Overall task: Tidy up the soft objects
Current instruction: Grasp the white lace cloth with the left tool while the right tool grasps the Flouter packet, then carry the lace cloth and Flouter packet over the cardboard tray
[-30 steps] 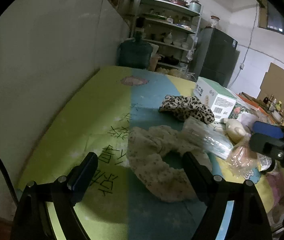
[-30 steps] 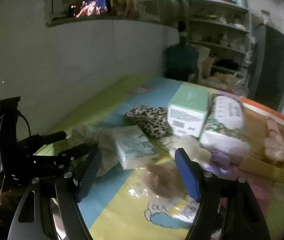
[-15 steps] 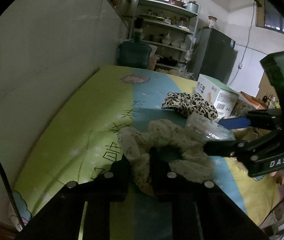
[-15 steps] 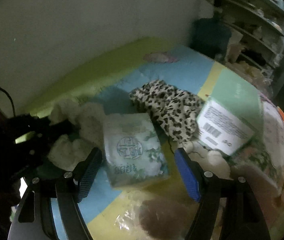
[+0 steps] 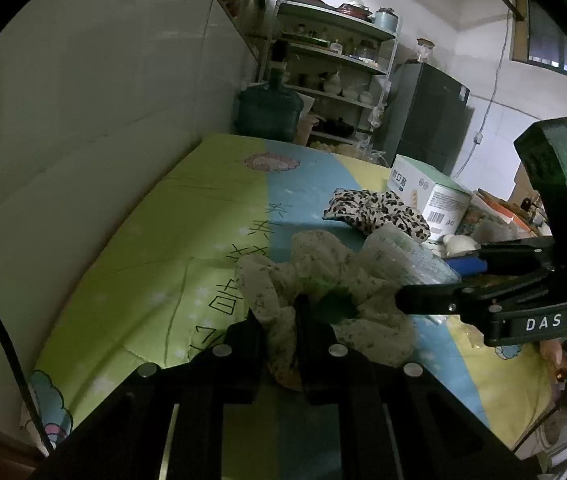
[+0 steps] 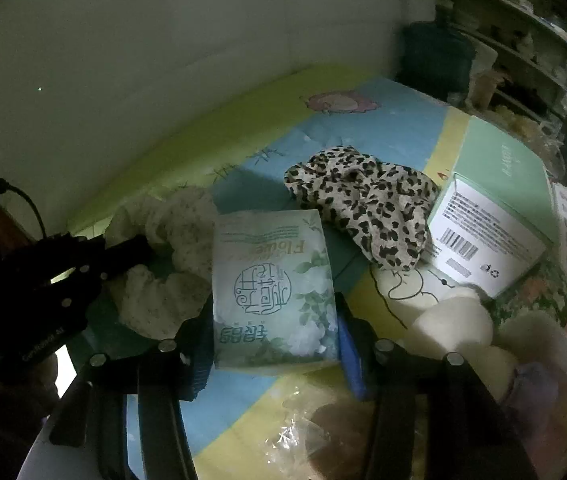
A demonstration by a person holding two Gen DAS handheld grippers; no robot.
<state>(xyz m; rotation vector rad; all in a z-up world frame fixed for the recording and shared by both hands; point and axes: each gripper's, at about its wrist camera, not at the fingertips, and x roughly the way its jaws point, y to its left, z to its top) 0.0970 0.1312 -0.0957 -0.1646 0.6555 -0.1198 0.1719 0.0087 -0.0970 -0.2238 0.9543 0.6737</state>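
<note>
My left gripper is shut on a cream speckled scrunchie, which lies bunched on the colourful sheet; the scrunchie also shows in the right wrist view. My right gripper is shut on a pale green tissue pack, its fingers pressing both sides; the tissue pack also shows in the left wrist view. A leopard-print cloth lies just beyond the pack. The right gripper reaches in from the right in the left wrist view.
A mint and white box sits right of the leopard cloth. Cream plush items and a clear bag lie near the right. A wall runs along the left. A water jug and shelves stand behind.
My left gripper closed on the scrunchie. My right gripper moved forward and down to the tissue pack and closed on it.
</note>
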